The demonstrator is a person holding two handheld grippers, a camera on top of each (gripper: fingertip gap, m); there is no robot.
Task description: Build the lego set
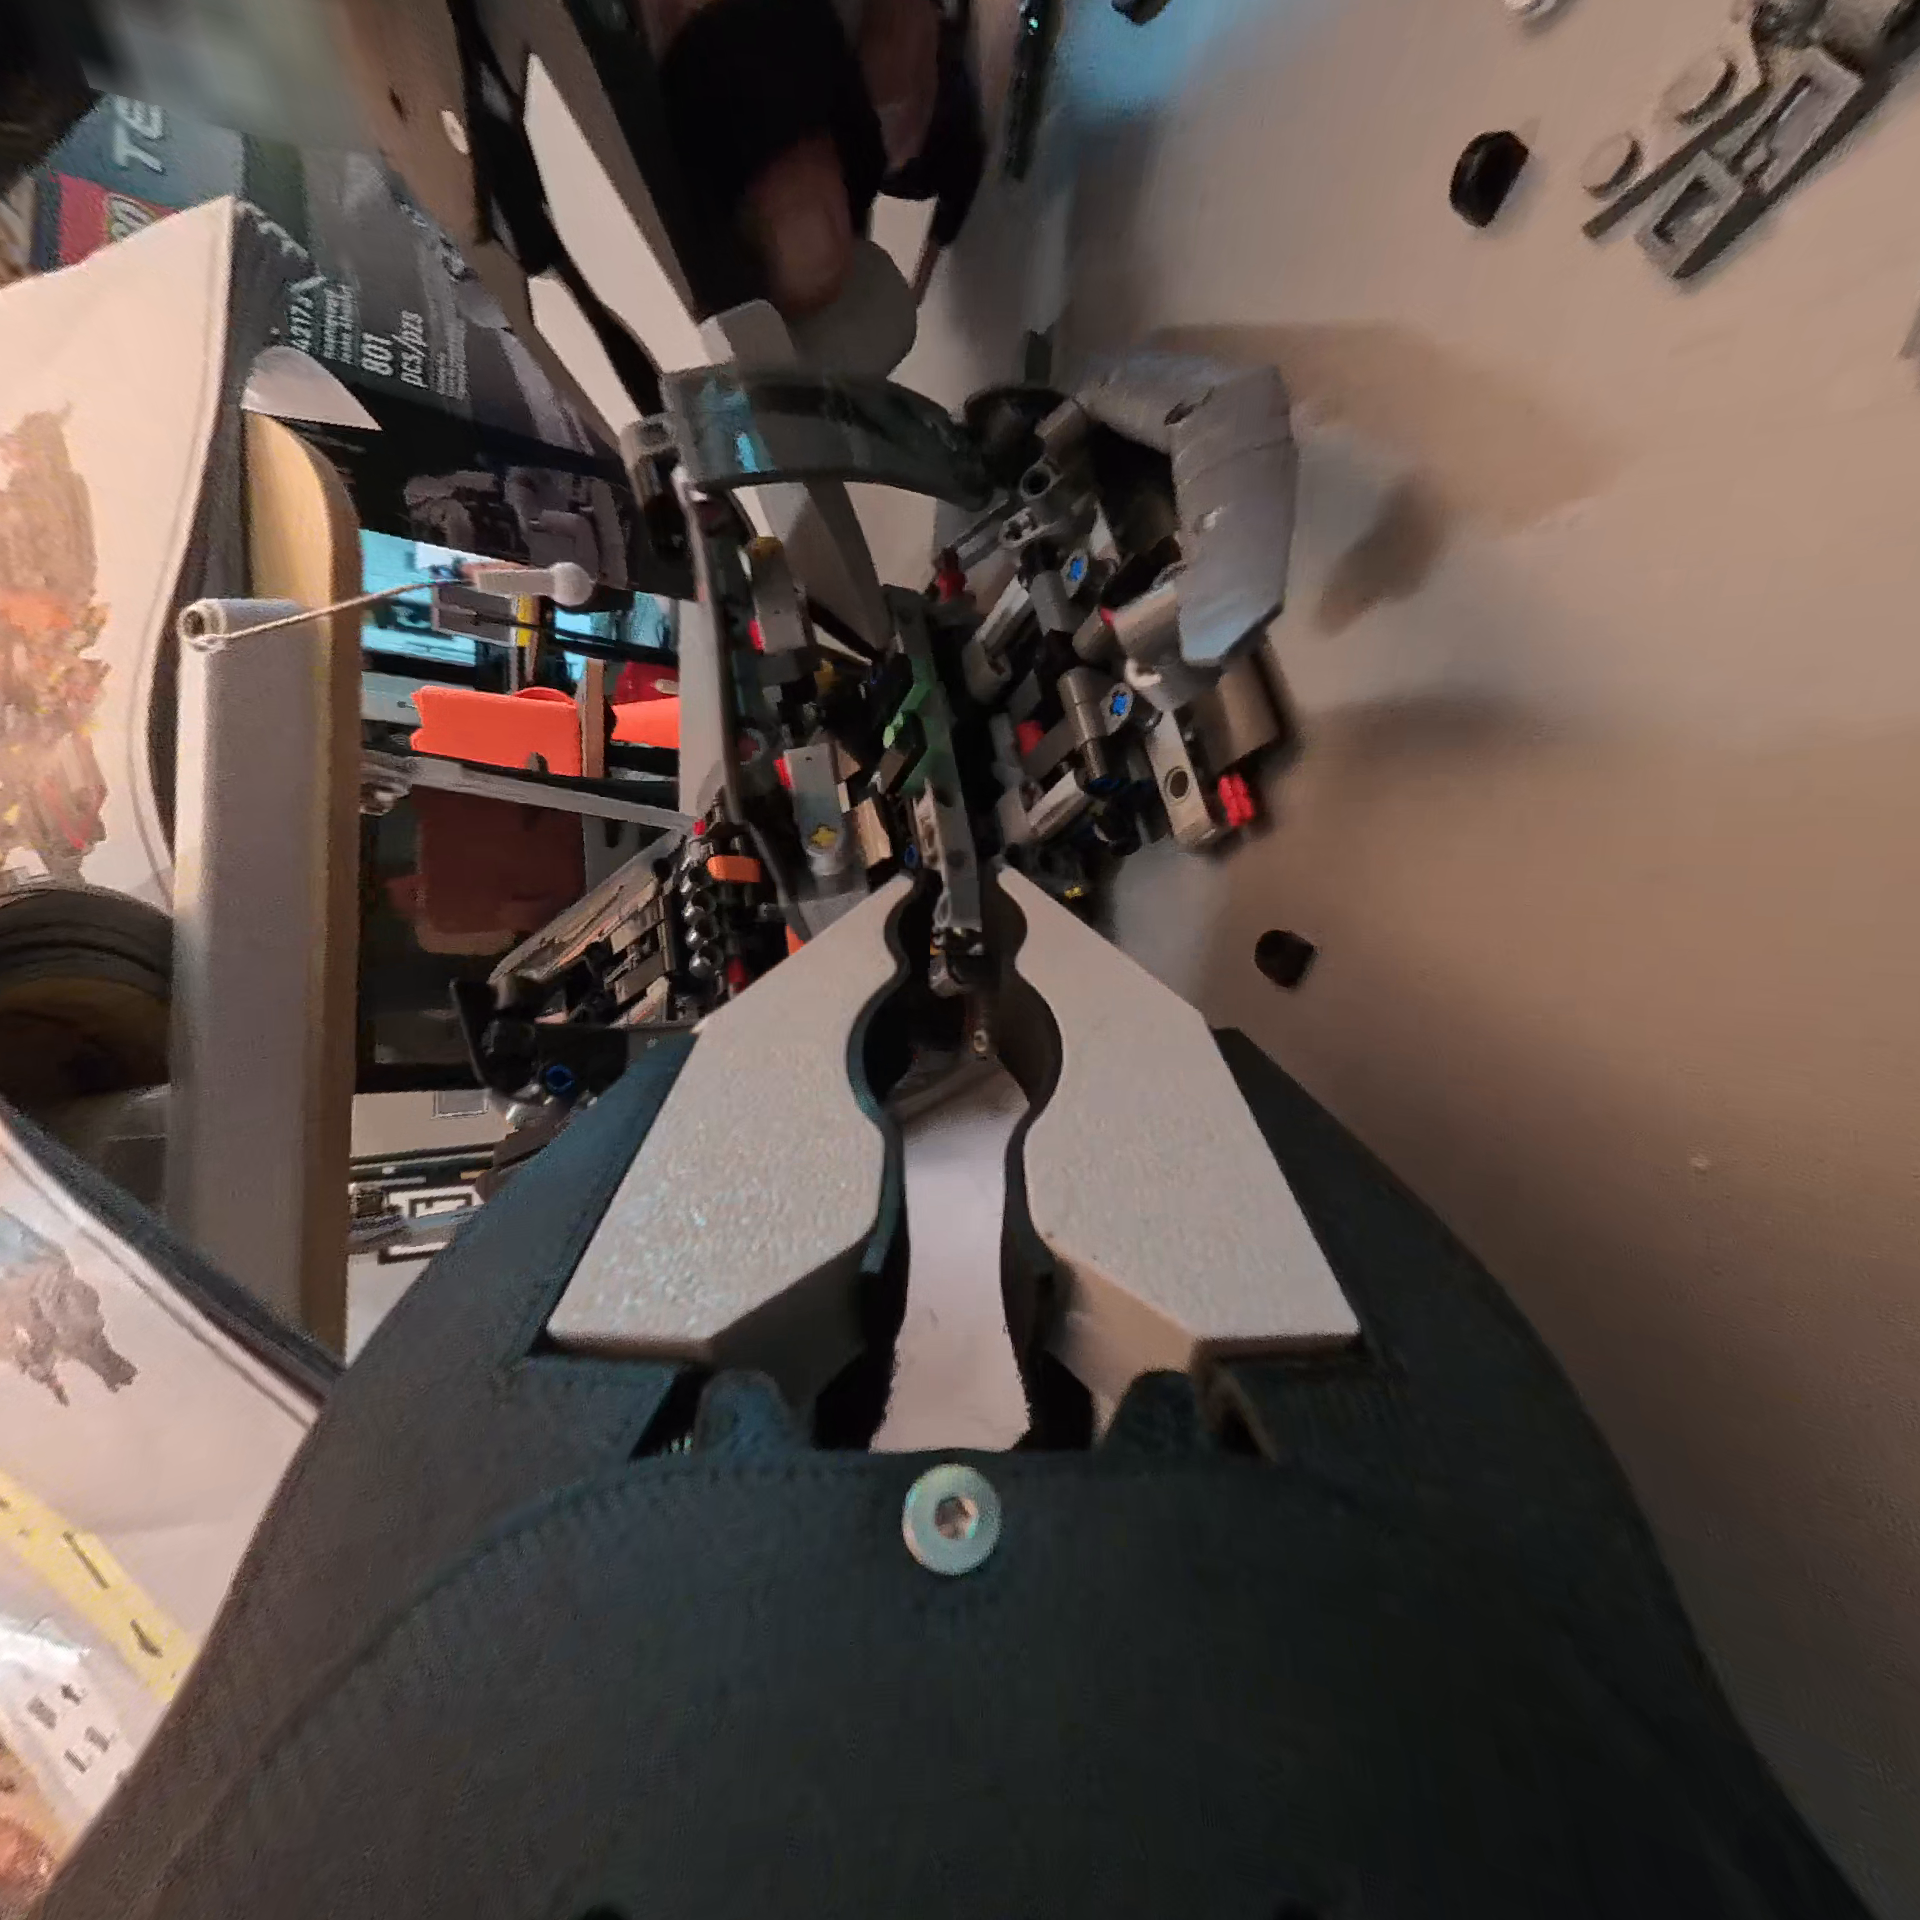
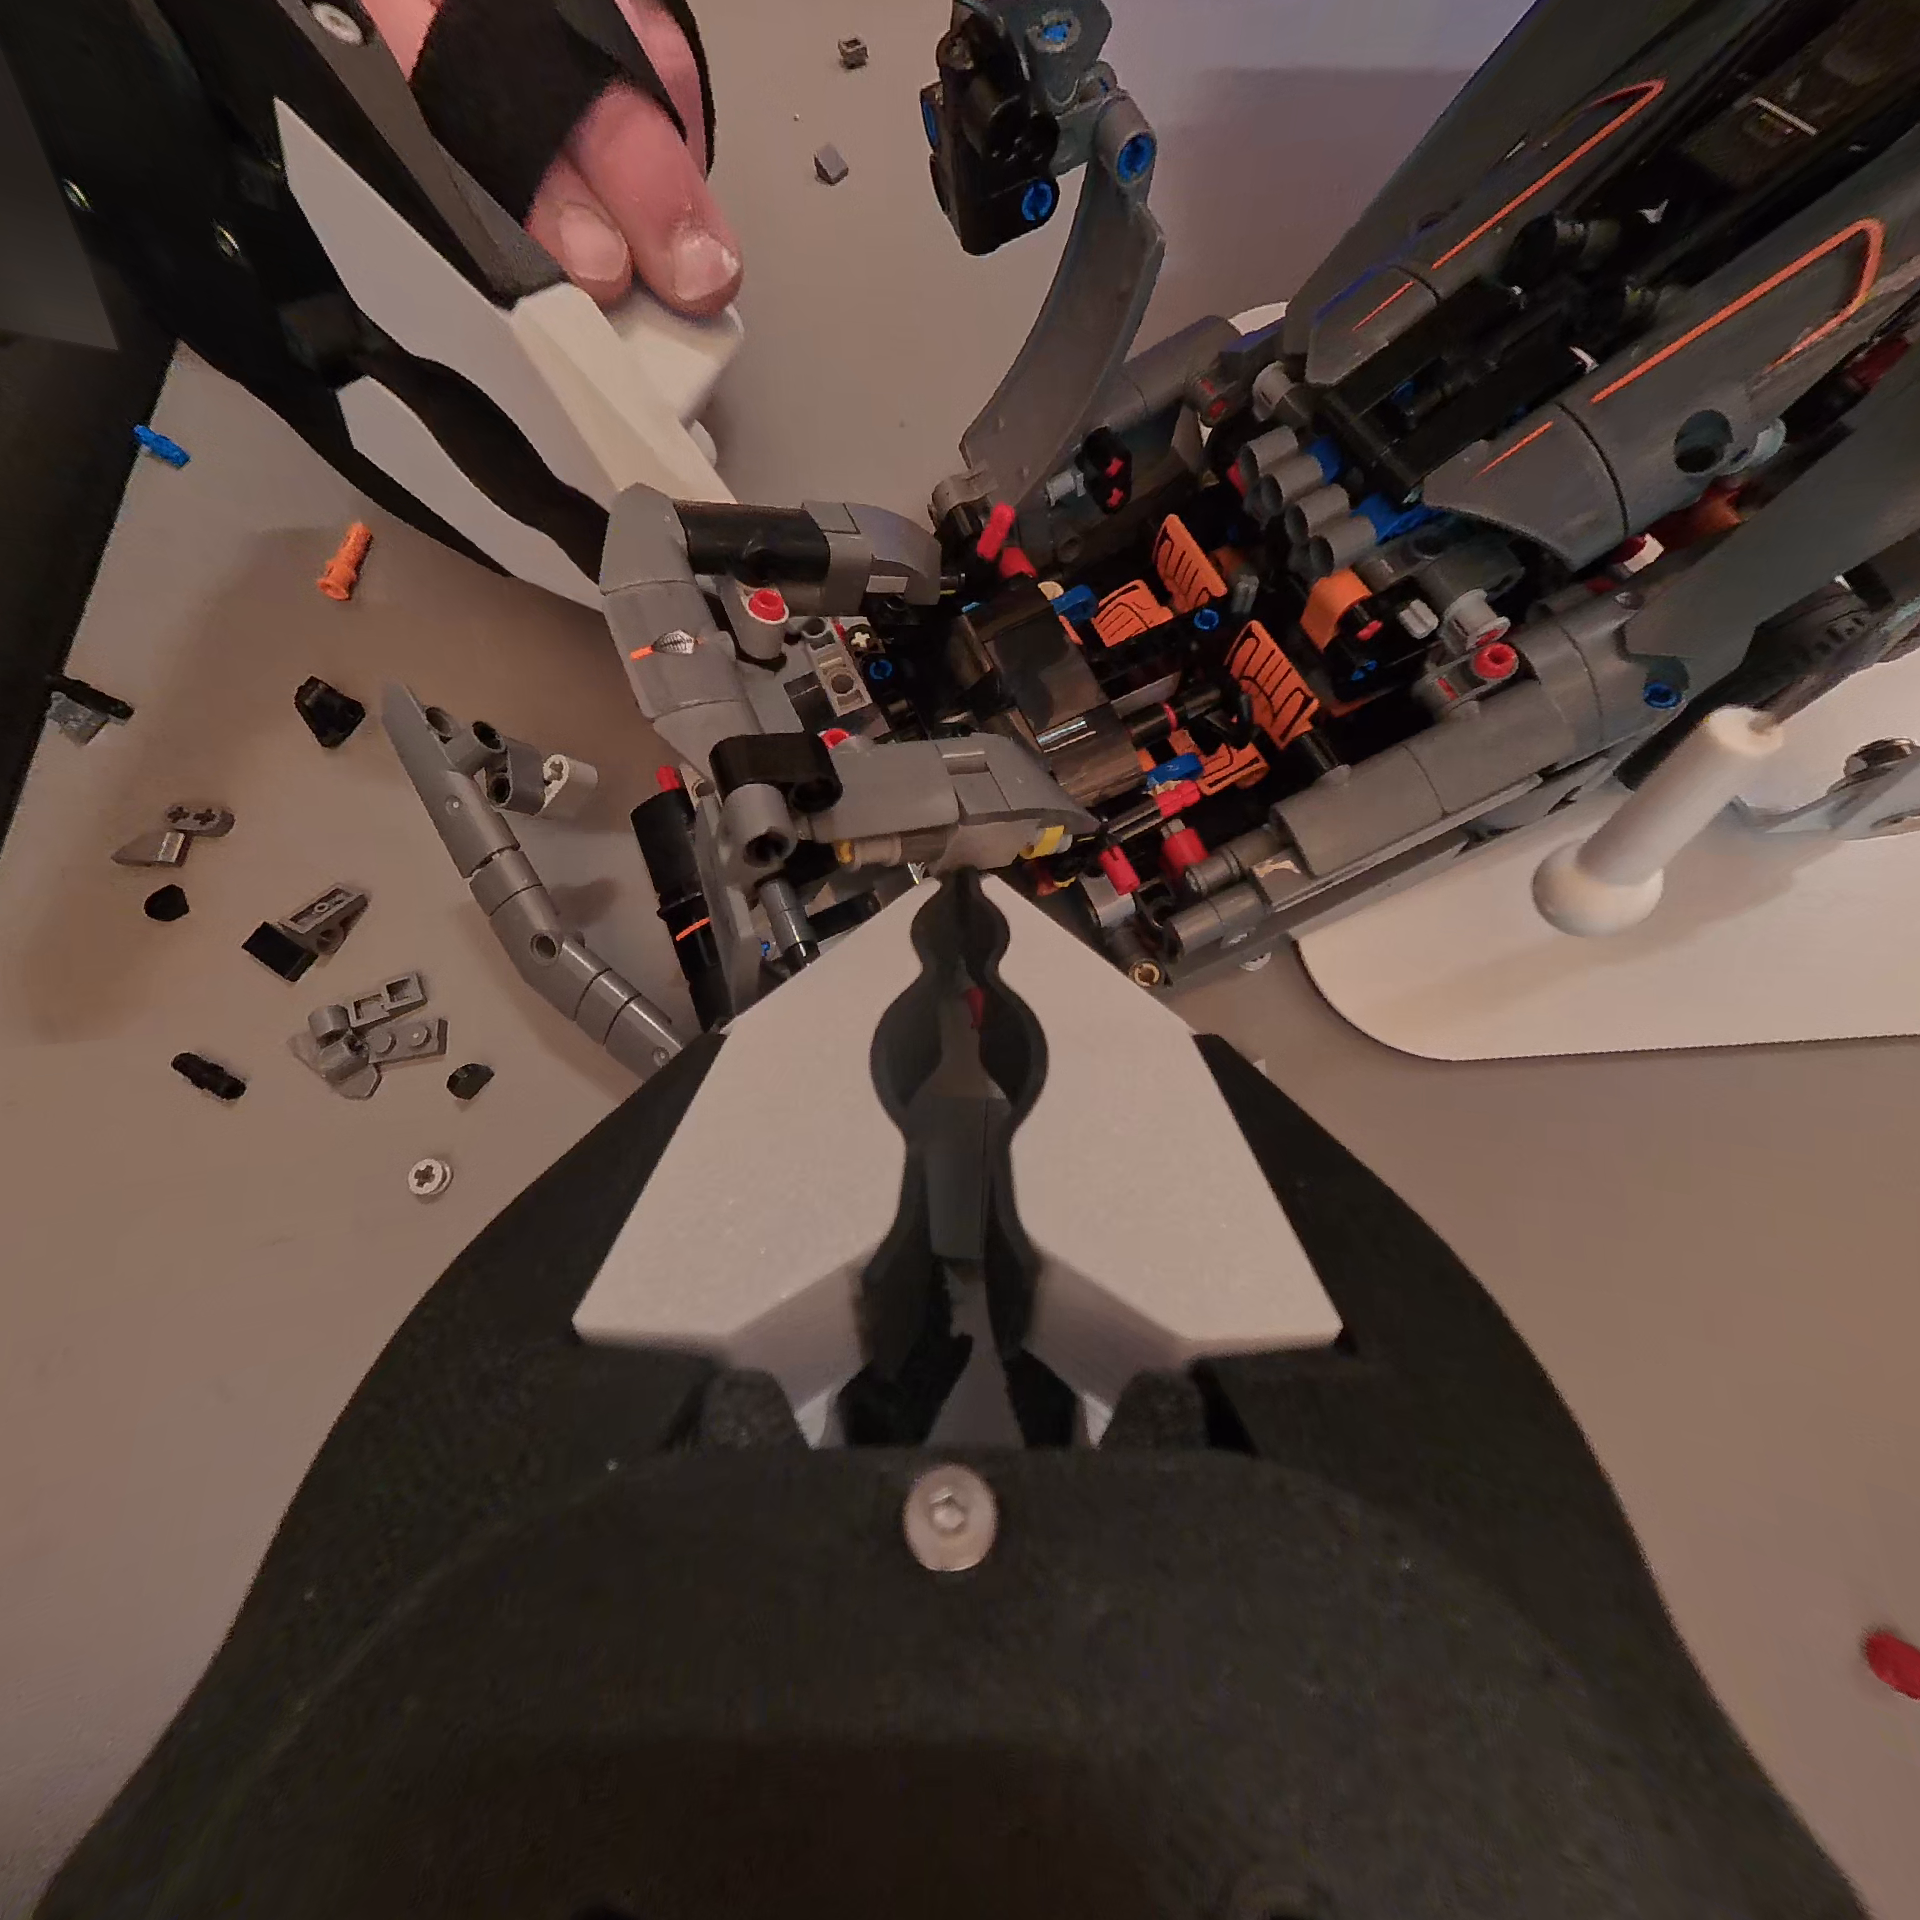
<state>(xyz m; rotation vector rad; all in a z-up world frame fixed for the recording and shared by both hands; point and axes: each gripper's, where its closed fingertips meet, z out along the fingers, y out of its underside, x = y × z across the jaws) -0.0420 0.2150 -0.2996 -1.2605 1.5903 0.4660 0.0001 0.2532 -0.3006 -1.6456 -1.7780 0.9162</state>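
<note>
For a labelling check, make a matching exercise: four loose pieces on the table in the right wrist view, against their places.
Pieces:
1 orange pin
2 blue pin
3 round cross-marked piece
4 red piece

Places:
A right edge of the view
B just below and right of the blue pin
C lowest on the left side
D upper left, near the dark edge

Pairs: 1-B, 2-D, 3-C, 4-A
</note>
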